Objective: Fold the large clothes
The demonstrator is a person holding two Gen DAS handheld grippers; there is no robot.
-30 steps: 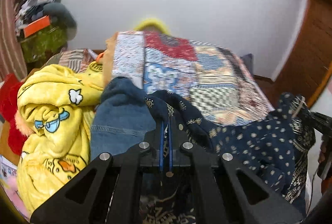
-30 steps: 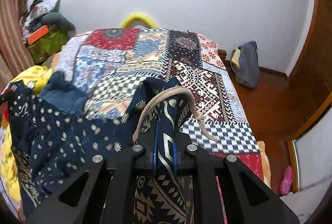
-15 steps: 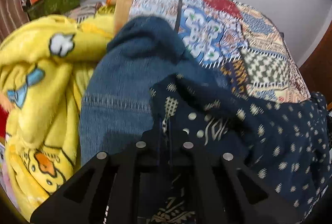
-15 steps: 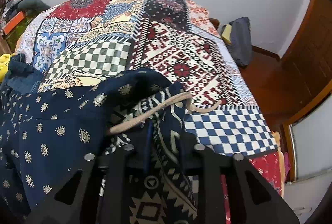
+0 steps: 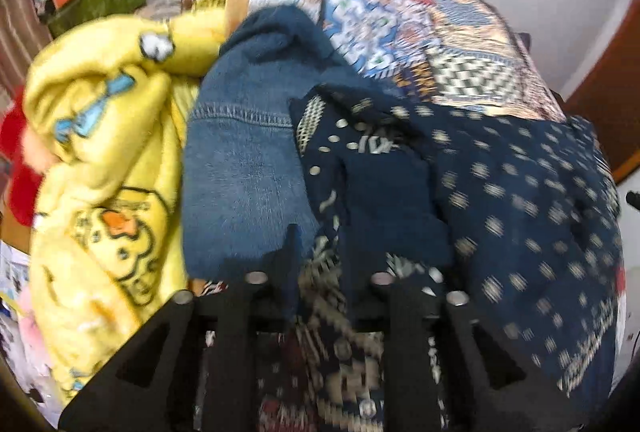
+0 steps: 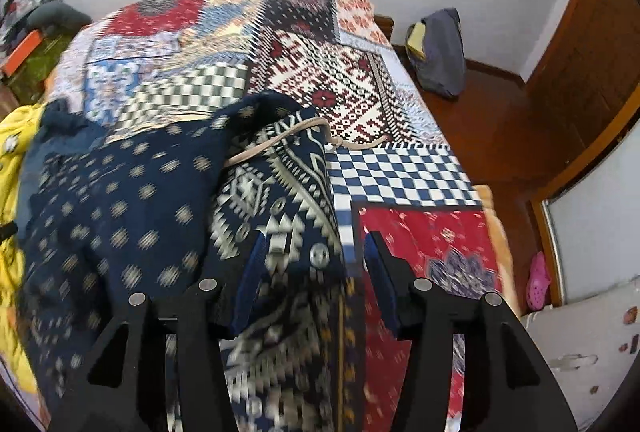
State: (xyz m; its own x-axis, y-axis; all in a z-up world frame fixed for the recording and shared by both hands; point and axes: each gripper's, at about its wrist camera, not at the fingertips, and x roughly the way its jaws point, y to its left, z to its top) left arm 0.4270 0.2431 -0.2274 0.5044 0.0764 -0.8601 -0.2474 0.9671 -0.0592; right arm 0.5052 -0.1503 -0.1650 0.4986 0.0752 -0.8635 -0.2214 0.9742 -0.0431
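navy patterned garment (image 6: 120, 200) lies spread on the quilted bed (image 6: 400, 172), partly over the denim (image 5: 240, 168), w/ left gripper (image 5: 320, 256) and right gripper (image 6: 312, 252) jaws both parted around its near edge, so flatten wrinkles and align edges before regripping to fold.

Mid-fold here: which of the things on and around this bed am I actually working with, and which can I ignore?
In the job:
- navy patterned garment with its beige drawstring
- left gripper, jaws apart
- right gripper, jaws apart
- patchwork bedspread, the folding surface

Lying about:
- denim garment
- yellow cartoon blanket
- grey bag on the floor
- pink shoe
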